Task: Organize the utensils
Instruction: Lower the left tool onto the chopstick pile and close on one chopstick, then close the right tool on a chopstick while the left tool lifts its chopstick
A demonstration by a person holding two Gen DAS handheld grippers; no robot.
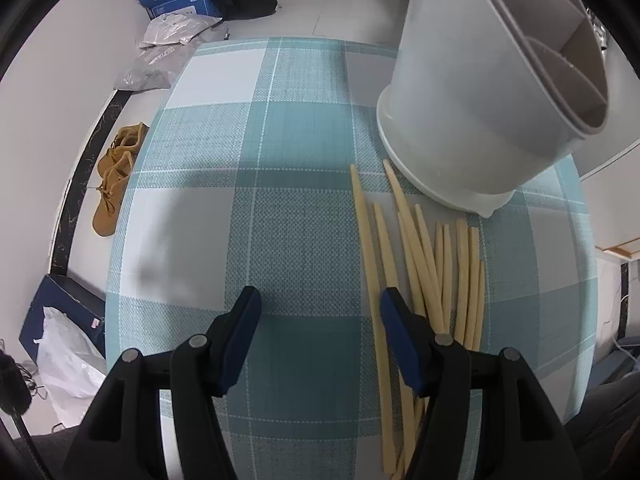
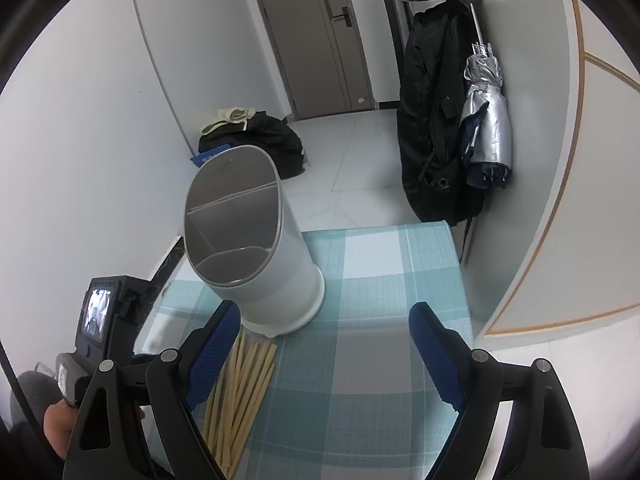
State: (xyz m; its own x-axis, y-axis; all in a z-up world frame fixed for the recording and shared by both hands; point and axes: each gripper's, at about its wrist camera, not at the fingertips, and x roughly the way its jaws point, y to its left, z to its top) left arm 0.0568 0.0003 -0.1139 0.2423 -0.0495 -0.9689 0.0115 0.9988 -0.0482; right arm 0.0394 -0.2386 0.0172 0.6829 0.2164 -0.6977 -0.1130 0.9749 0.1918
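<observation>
L gripper [image 1: 320, 304] half open, empty | R gripper [image 2: 324, 320] wide, empty | move L over chopsticks [image 1: 424, 264], take one only | holder [image 1: 480, 112] empty, aim 1 slot

Even, soft indoor light, sharp focus, faint shadows, strong fisheye bending with dark corners.
</observation>
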